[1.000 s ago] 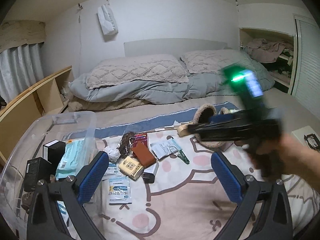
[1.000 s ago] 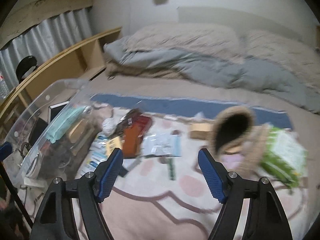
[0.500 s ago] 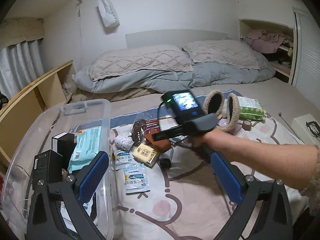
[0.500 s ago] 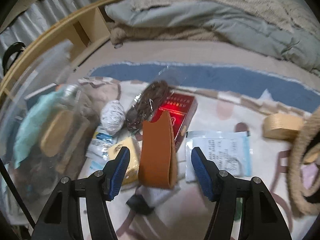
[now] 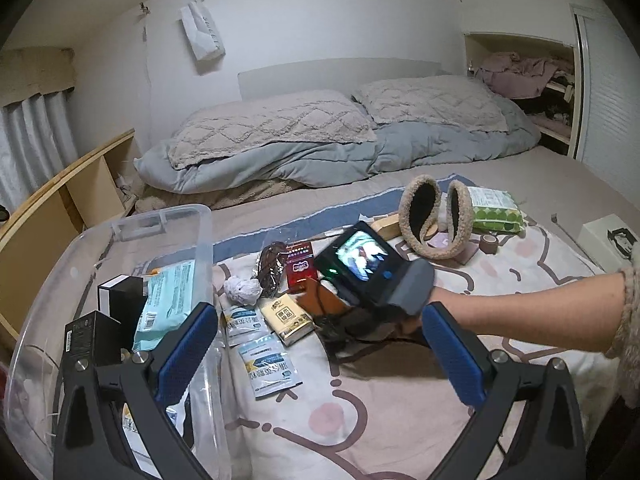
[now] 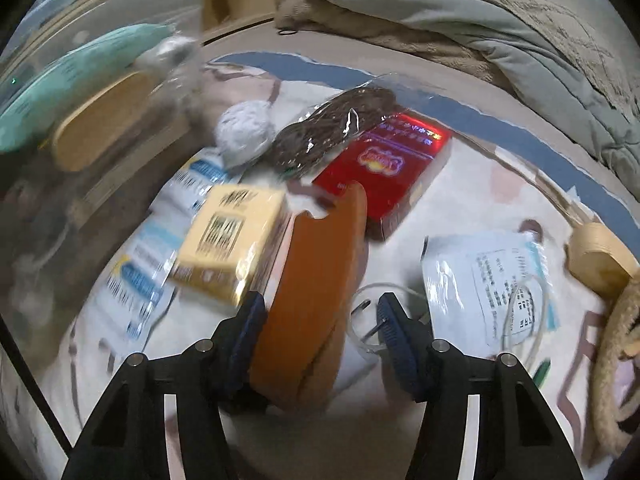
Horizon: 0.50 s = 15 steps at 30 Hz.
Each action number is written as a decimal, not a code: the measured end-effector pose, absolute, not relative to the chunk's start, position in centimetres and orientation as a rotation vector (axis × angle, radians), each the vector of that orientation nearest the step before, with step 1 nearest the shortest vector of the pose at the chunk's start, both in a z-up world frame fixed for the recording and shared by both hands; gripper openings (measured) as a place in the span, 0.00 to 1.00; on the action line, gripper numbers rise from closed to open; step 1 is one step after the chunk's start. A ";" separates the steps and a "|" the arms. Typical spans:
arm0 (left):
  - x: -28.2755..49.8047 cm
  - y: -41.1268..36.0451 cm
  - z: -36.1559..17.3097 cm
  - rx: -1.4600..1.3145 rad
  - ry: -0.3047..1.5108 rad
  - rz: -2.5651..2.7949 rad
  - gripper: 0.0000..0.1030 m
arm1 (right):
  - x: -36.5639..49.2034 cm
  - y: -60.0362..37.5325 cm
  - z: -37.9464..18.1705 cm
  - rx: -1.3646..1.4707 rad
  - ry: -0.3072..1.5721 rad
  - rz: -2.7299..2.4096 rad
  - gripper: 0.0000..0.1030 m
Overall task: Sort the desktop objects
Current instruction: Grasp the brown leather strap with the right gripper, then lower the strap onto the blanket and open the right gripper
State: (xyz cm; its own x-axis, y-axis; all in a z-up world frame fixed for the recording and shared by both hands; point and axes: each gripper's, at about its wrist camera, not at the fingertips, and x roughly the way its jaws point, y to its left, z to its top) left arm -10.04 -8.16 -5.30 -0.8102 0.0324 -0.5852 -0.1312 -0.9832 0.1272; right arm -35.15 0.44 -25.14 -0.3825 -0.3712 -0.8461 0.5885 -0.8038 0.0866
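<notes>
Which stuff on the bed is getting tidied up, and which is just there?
Being sorted: orange case between the right gripper fingers, yellow box, red box, clear bin.

Just there: pillows, quilt, curtain.

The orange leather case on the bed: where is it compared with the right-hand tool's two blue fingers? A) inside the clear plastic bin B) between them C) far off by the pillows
B: the orange leather case lies between the right gripper's blue fingers, which have just been closing.
</notes>
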 end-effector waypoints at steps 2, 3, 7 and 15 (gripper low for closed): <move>-9.9 -8.3 -5.1 -0.921 0.246 2.909 1.00 | -34.4 1.3 -25.1 1.277 0.318 -2.165 0.51; -9.9 -8.4 -5.0 -0.918 0.243 2.913 1.00 | -33.7 2.0 -25.2 1.297 0.305 -2.127 0.50; -9.8 -8.5 -4.8 -0.914 0.205 2.919 1.00 | -31.3 3.6 -25.3 1.317 0.367 -2.102 0.50; -9.7 -7.7 -4.7 -0.901 0.221 2.918 1.00 | -24.7 7.2 -24.6 1.375 0.338 -1.961 0.40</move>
State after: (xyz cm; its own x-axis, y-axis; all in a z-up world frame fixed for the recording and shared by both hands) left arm -9.67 -7.72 -4.75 -0.8238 0.0334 -0.5659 -0.1184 -0.9864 0.1141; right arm -24.72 7.22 -24.59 -0.1841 -0.3973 -0.8990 0.6757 -0.7154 0.1778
